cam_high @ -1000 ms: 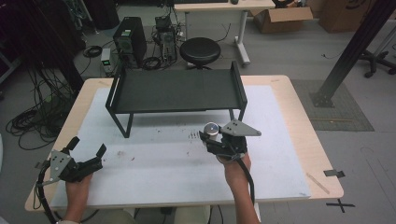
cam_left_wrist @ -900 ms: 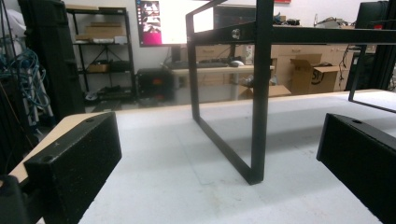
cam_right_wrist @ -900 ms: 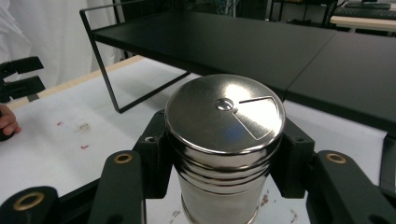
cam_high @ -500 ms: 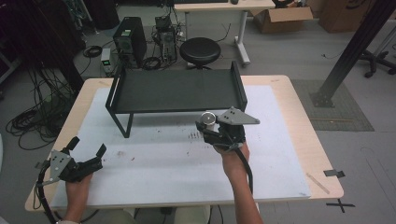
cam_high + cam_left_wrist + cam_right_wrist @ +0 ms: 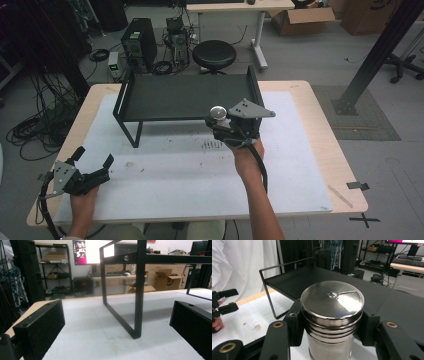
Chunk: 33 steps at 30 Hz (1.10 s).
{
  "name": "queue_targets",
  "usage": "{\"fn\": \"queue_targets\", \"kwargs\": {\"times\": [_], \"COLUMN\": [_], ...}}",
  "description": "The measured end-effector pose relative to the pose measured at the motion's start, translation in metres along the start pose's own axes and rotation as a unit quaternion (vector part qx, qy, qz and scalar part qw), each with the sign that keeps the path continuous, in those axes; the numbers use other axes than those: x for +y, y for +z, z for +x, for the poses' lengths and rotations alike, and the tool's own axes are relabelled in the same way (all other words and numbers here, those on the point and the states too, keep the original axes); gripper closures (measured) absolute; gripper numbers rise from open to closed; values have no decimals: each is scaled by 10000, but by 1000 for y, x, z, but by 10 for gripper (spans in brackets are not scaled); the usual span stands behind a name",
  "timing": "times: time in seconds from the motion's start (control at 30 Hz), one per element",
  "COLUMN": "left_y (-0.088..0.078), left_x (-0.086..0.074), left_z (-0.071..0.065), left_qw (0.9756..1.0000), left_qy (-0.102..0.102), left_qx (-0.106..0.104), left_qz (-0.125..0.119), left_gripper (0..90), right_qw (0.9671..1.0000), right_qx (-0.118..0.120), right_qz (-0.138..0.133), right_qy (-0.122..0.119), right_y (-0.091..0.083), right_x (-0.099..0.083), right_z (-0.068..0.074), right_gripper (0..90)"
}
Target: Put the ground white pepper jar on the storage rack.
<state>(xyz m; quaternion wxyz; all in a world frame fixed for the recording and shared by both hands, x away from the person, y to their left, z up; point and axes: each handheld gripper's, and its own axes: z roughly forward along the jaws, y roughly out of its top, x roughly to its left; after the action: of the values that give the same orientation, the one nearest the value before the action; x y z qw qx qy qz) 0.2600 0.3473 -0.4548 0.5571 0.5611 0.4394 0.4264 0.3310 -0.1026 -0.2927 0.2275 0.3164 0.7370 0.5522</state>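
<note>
Canister: a shiny steel canister with a flat ridged lid stands upright between the right gripper's jaws, lifted off the table.
Right jaws: pressed on the canister from both sides just below the lid; pads touch its wall.
Ahead of the right jaws: the black rack, its flat top deck bare, lying just beyond and a little below the canister's lid.
In the way: the rack's near front edge and thin raised rail, close under the canister; the rack's upright end wall rises just beside the gripper in the high view.
Below the right jaws: the white mat on the table, faintly stained.
Left gripper: the left gripper rests low on the mat near the table's front corner, well apart from the canister, jaws spread wide with nothing between them.
Ahead of the left jaws: the rack's black leg frame, standing on the mat.
Open room: broad bare mat between the two grippers; the rack deck is free across its width.
Edges: the wooden table edge lies well out beyond the right hand.
</note>
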Motion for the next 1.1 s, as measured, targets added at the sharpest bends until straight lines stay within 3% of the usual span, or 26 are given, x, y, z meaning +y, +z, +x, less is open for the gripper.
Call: {"fn": "queue_targets", "kwargs": {"times": [0.73,1.1], "left_y": [0,0], "left_x": [0,0], "left_z": [0,0], "left_qw": [10000,10000], "left_qy": [-14,-10], "left_qx": [2,-3], "left_qz": [-18,-4], "left_gripper": [2,2], "right_qw": [10000,9999], "right_qx": [-7,-104], "right_qz": [-56,-6], "right_qy": [-55,-25], "right_y": [36,63], "right_x": [40,53], "right_z": [-14,-27], "right_gripper": [488,488]}}
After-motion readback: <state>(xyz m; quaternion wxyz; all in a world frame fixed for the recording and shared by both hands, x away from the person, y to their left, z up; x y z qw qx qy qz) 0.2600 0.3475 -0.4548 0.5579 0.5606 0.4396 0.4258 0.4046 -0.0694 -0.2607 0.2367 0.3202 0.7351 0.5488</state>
